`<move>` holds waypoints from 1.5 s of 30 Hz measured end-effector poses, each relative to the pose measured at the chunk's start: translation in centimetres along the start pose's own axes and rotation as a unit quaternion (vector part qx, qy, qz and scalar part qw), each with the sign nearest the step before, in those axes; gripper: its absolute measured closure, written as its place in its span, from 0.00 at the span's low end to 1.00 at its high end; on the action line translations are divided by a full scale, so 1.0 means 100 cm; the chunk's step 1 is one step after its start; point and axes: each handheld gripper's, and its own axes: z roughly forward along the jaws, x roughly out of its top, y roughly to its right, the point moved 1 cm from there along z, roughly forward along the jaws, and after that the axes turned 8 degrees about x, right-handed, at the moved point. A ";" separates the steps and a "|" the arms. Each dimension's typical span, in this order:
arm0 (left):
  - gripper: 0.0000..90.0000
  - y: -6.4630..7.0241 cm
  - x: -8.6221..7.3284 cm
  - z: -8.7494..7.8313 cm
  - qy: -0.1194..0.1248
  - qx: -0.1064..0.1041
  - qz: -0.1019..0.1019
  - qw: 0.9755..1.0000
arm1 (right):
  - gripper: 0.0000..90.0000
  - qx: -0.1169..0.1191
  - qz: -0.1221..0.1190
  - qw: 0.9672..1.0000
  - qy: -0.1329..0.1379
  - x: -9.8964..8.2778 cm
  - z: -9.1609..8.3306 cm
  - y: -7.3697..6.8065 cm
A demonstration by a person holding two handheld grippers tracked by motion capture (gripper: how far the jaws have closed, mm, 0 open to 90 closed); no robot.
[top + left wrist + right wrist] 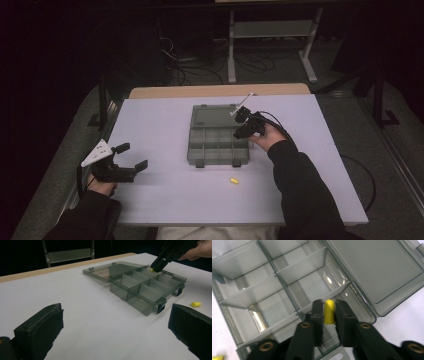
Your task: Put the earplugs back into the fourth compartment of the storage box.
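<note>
Earplug (329, 311) – between R fingers (318, 312), corner cell by box (372, 315) rim | L fingers (40, 330) wide, empty

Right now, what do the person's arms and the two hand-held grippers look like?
Both arms wear dark long sleeves. The left hand-held gripper is black, with two blocky, rough-faced jaws and a grey three-cornered plate on top. The right hand-held gripper is black too, with brass-coloured rivets on its arms and a black cable trailing off.
</note>
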 end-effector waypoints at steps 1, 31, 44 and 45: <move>0.00 0.000 0.000 0.000 0.000 0.000 0.000 1.000 | 0.75 -0.002 0.003 1.000 0.003 0.000 0.000 0.000; 0.00 0.001 0.000 0.000 0.000 0.000 0.003 1.000 | 0.00 -0.004 0.012 0.996 0.083 -0.021 -0.049 -0.043; 0.00 0.002 0.000 0.000 0.000 -0.001 0.004 1.000 | 0.00 0.016 -0.012 0.997 0.071 -0.038 -0.043 -0.078; 0.00 0.002 0.000 0.000 0.000 -0.001 0.004 1.000 | 0.00 0.018 -0.013 0.997 0.069 -0.038 -0.042 -0.081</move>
